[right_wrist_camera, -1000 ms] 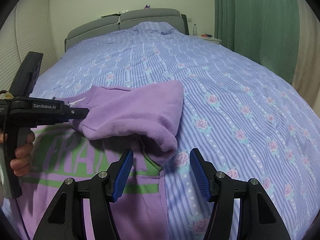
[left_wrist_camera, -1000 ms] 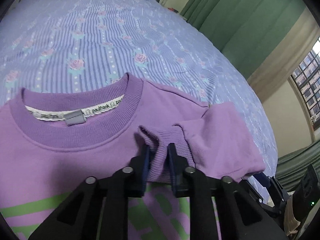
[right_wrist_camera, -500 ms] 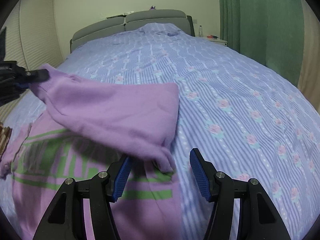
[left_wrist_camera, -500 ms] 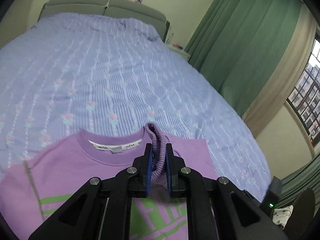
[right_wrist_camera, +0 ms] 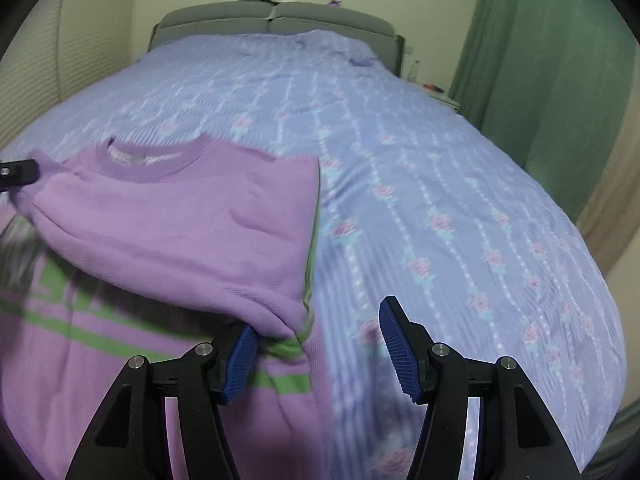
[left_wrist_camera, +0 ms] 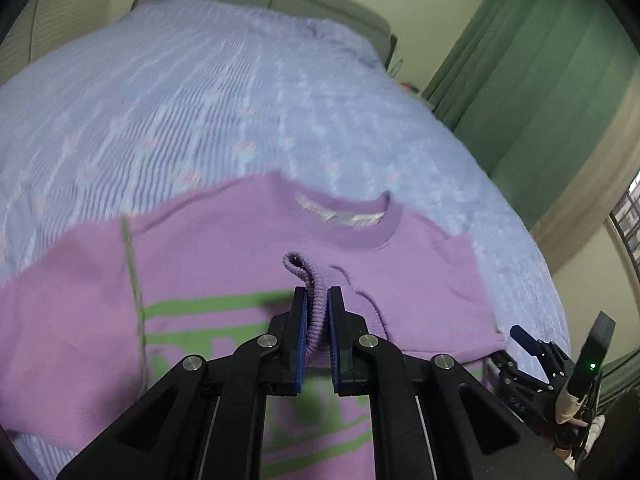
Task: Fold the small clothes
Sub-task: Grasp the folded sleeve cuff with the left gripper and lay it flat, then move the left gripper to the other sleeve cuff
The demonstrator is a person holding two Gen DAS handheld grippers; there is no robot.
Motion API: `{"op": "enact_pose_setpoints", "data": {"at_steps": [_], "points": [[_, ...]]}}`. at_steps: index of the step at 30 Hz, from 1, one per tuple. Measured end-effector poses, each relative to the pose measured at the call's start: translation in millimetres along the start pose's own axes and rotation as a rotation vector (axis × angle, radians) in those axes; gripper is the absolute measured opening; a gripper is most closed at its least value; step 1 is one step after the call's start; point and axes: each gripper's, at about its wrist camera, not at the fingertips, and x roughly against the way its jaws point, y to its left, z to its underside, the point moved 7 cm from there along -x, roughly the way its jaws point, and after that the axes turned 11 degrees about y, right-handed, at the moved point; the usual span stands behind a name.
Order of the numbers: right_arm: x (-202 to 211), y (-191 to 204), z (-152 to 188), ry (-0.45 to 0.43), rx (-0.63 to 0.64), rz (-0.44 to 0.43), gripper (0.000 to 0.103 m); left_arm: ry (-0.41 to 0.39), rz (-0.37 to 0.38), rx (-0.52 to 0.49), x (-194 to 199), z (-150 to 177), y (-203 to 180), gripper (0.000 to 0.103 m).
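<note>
A small purple sweatshirt (left_wrist_camera: pixel 224 276) with green lettering lies face up on the bed, collar toward the headboard. My left gripper (left_wrist_camera: pixel 317 300) is shut on the ribbed cuff (left_wrist_camera: pixel 310 280) of its right sleeve and holds it above the chest. In the right wrist view the sleeve (right_wrist_camera: pixel 188 232) stretches leftward across the sweatshirt (right_wrist_camera: pixel 80 380) to the left gripper's tip at the left edge. My right gripper (right_wrist_camera: pixel 320 344) is open and empty at the sweatshirt's right side, its left finger just under the sleeve fold. It also shows in the left wrist view (left_wrist_camera: pixel 532 344).
The bed (right_wrist_camera: pixel 440 200) has a lilac striped cover with rose print. A grey headboard (right_wrist_camera: pixel 280 20) stands at the far end. Green curtains (right_wrist_camera: pixel 552 64) hang on the right, with a small nightstand (right_wrist_camera: pixel 440 94) beside them.
My left gripper has carried the cuff up and to the left across the sweatshirt, drawing the sleeve out over the chest. The right gripper stayed open and shifted little.
</note>
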Motion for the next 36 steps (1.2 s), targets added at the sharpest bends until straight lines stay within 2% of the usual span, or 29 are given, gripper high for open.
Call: {"op": "enact_pose_setpoints", "data": {"at_steps": [6,14,17,24,27,29,32,36], "points": [[-3.0,-1.7,9.8,0.022,-0.044,-0.035,0.059,0.038,-0.002,-0.035,-13.7,16.9,1.4,0.011],[-4.1,-18.8,11.1,0.033,-0.1,-0.007,0.059,0.039,0.014,-0.046,-19.8,26.3,-1.9,0.011],[-8.6,-20.2,12.9,0.048,-0.122,-0.029,0.059,0.048,-0.003,-0.056,-23.1,30.5,-0.3,0.012],[-11.8,-19.8,15.7,0.065,-0.123,-0.018,0.059,0.083,-0.056,-0.065,-27.7,34.7,0.8,0.013],[-9.9,-20.9,18.4,0.068,-0.119,-0.019,0.059,0.084,-0.136,-0.069,-24.0,33.9,3.7,0.028],[-7.5,-20.5,20.5,0.078,-0.114,-0.009,0.059,0.061,-0.224,-0.079,-13.6,33.6,5.4,0.05],[2.5,-19.8,30.6,0.092,-0.094,0.04,0.059,0.022,-0.302,-0.096,8.2,38.1,8.3,0.051],[28.8,-21.4,42.6,0.066,-0.096,0.074,0.059,-0.018,-0.311,-0.102,44.2,56.5,12.8,0.054]]}}
